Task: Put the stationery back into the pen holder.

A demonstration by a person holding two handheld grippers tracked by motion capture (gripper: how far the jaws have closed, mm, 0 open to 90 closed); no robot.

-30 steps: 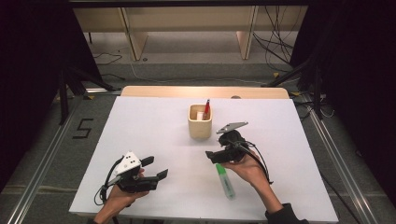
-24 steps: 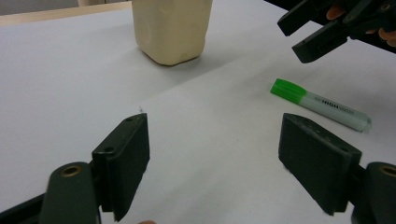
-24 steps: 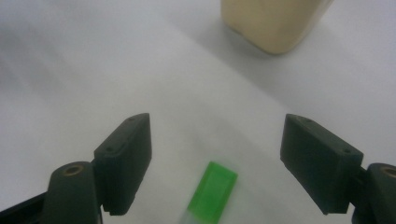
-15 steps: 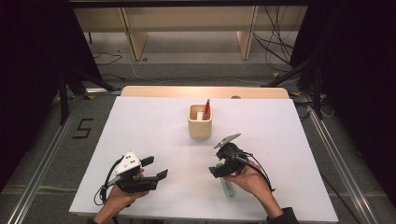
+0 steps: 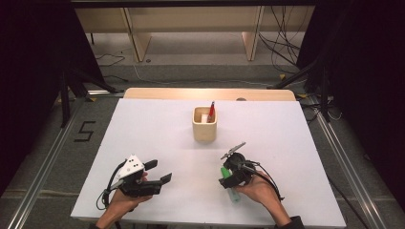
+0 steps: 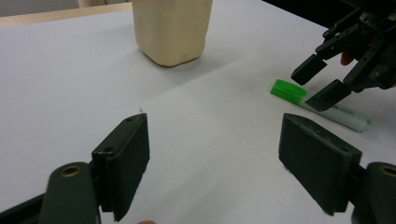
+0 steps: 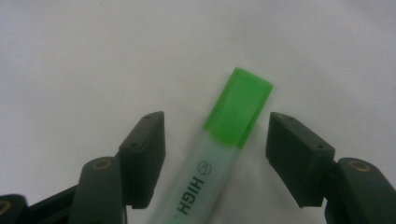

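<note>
Right gripper view: half-open, closing claw (image 7: 215, 154) straddles translucent, green-capped highlighter (image 7: 219, 154), gripping nothing.

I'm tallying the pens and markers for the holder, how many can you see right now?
2. A green-capped highlighter lies on the table between the right claw's open jaws. A red pen stands in the beige holder. The holder may hide more.

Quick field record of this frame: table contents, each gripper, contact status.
table: white top
cup: beige, mid table, red pen upright in it
highlighter: green cap, lying flat near the front edge
right gripper: jaws astride the highlighter just behind the cap, have just been closing, pads not yet touching
left gripper: open, nothing between jaws, low over bare table
contact: none seen
</note>
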